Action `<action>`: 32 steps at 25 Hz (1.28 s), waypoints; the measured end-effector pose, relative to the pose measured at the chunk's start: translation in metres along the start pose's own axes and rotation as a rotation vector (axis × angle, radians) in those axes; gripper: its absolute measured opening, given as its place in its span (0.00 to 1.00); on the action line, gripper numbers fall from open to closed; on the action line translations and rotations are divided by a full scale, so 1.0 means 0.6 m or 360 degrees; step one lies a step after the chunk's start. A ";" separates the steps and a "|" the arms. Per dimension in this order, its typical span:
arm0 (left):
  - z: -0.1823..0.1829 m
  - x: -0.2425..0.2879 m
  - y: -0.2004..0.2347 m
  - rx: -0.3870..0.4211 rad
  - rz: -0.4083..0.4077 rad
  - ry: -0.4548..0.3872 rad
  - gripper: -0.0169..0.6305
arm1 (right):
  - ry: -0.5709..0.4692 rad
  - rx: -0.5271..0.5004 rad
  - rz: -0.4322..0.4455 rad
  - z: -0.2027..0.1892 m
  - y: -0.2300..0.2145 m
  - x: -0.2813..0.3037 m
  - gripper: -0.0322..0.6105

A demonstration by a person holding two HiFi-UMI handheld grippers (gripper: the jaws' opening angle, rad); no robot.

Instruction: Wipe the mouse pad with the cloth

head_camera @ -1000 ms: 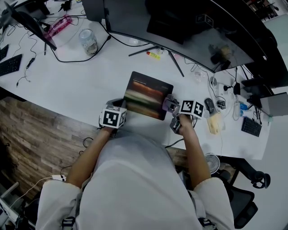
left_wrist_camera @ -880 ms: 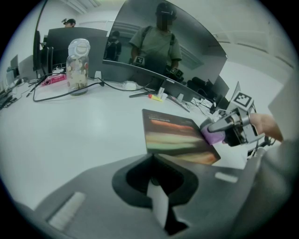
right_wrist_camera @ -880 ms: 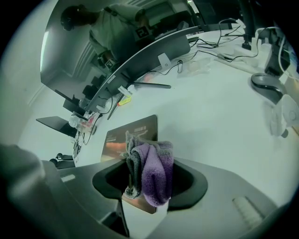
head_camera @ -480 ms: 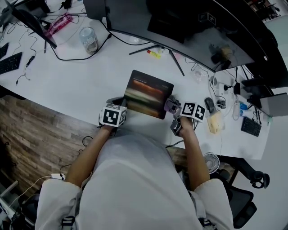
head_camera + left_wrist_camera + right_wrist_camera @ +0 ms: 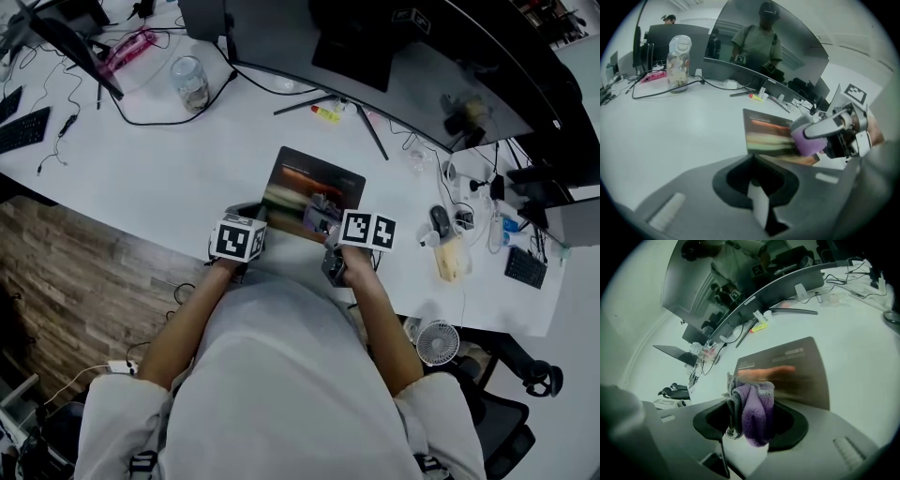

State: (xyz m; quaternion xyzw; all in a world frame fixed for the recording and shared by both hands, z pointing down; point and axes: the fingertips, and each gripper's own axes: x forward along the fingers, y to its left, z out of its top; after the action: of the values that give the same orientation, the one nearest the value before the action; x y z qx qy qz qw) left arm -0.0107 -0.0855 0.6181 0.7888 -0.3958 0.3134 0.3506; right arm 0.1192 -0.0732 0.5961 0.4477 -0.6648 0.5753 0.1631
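One part-filled jar [image 5: 190, 82] — cloth [image 5: 320, 213] on mouse pad [image 5: 295, 183]

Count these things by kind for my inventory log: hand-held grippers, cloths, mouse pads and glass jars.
hand-held grippers: 2, left hand-held gripper and right hand-held gripper
cloth: 1
mouse pad: 1
glass jar: 1
total: 5

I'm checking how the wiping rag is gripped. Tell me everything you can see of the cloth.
The cloth is a small, fluffy, towel-like rag, purple with grey at its edge, bunched into folds. It is clamped between the jaws of the right gripper and bulges out in front of them. It sits over the near part of the dark mouse pad on the white desk. Whether it presses on the pad cannot be told.
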 end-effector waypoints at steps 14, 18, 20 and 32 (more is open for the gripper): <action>0.002 0.001 0.005 -0.0246 -0.0255 0.0151 0.03 | 0.0119 -0.0071 0.0093 -0.039 0.100 0.094 0.39; 0.001 0.000 0.004 -0.0266 -0.0270 0.0166 0.03 | 0.0117 -0.0028 0.0105 -0.045 0.111 0.105 0.39; 0.001 0.000 0.004 -0.0271 -0.0273 0.0166 0.03 | 0.0113 -0.0033 0.0084 -0.047 0.110 0.108 0.39; 0.004 0.002 0.005 -0.0265 -0.0258 0.0162 0.03 | 0.0102 -0.0008 0.0042 -0.044 0.103 0.107 0.38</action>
State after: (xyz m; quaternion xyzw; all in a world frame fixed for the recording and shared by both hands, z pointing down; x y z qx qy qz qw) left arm -0.0121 -0.0892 0.6184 0.7695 -0.3369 0.2897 0.4587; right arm 0.0281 -0.0790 0.6123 0.4200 -0.6665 0.5898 0.1778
